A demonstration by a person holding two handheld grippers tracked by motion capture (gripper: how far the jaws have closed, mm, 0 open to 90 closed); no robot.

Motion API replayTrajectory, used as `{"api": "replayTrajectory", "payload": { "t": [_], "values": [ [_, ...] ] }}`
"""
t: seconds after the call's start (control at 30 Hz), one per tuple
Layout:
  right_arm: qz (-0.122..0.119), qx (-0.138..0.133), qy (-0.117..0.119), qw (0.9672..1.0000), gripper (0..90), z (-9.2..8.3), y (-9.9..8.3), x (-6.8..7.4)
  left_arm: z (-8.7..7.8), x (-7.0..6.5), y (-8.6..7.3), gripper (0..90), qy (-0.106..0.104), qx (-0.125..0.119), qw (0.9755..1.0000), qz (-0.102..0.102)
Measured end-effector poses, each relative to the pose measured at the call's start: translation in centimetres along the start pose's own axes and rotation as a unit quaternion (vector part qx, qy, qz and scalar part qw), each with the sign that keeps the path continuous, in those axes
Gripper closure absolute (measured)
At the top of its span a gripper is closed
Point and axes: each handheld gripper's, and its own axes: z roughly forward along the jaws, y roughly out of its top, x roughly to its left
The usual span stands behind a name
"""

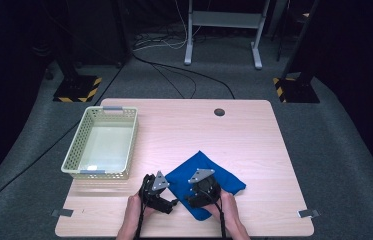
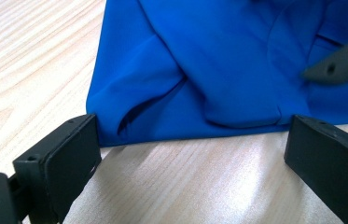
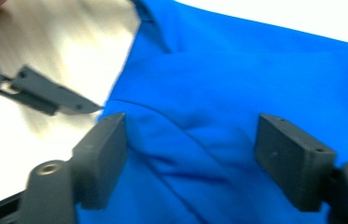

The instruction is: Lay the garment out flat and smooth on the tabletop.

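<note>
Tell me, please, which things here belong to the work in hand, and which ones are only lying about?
In the work:
blue cloth
left claw, open at the cloth's near edge
right claw, open over the cloth

Lying about:
pale basket, standing apart on the table

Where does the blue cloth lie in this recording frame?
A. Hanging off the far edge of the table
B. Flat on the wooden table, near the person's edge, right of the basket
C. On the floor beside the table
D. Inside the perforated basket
B: in the high view the blue cloth lies spread on the table at the near side, under the two grippers, while the basket stands apart to its left.
</note>
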Motion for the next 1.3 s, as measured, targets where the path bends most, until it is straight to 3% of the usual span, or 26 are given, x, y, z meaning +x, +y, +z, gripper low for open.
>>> {"api": "replayTrajectory", "payload": {
  "t": [0.27, 0.6, 0.87, 1.3],
  "values": [
    [-0.025, 0.006, 0.005, 0.9997, 52.3, 0.7, 0.3, 1.3, 0.0, 0.0, 0.0, 4.4, 0.001, -0.002, 1.0000, -0.001],
    [-0.025, -0.010, 0.008, 0.9996, 78.7, 0.2, 0.3, 1.3, -0.1, 0.0, -0.1, 5.0, 0.005, -0.007, 1.0000, -0.004],
    [-0.004, -0.037, 0.016, 0.9992, 81.7, -0.6, 0.4, 0.7, -0.1, 0.1, -0.1, 7.3, 0.007, -0.005, 0.9999, -0.007],
    [0.032, -0.083, 0.017, 0.9959, 82.5, -2.5, 0.3, -0.8, 0.0, 0.3, 0.0, 8.5, 0.005, -0.003, 0.9998, -0.018]
  ]
}}
